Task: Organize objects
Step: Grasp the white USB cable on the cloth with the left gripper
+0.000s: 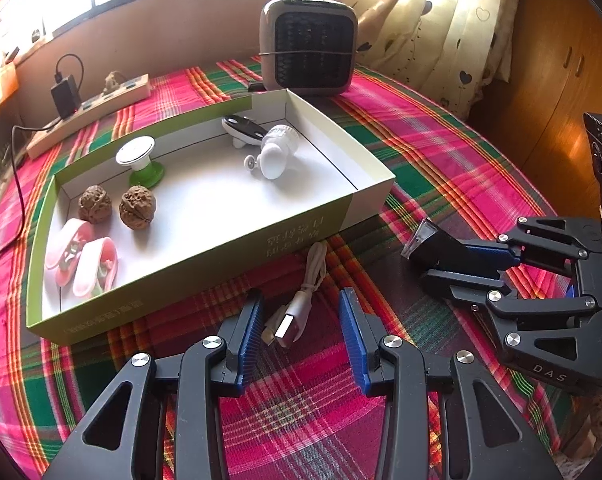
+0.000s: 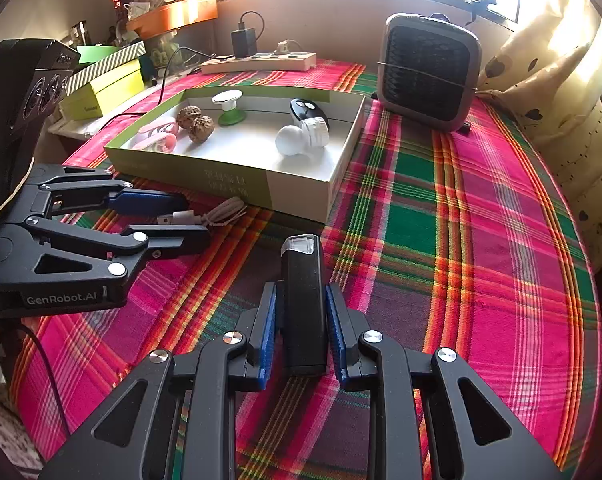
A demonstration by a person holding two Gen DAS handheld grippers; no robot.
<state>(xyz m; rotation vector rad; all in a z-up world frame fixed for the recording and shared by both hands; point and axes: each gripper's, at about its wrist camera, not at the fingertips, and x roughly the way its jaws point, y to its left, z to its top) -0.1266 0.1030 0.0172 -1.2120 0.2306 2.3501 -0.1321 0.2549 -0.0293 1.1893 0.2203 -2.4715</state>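
Observation:
My left gripper point(image 1: 301, 304) stands open low over the plaid cloth. The plug end of a white USB cable point(image 1: 291, 324) lies between its fingers, and the pads do not touch it. The cable point(image 2: 221, 212) rests just in front of a shallow green and white box point(image 1: 205, 264). My right gripper point(image 2: 301, 292) is shut on a small black torch with a clear tip point(image 2: 303, 300). In the left wrist view this gripper point(image 1: 445, 264) and the torch point(image 1: 433, 240) are at the right, pointing towards the box. The left gripper point(image 2: 193, 218) shows at the left of the right wrist view.
The box point(image 2: 237, 184) holds two walnuts point(image 1: 137, 208), pink cases point(image 1: 81, 260), a green and white spool point(image 1: 141, 160), a black and white gadget point(image 1: 241, 128) and a white bulb-shaped piece point(image 1: 277, 152). Behind it stand a small heater point(image 1: 309, 48) and a power strip point(image 1: 93, 108). Stacked boxes point(image 2: 105, 88) sit far left.

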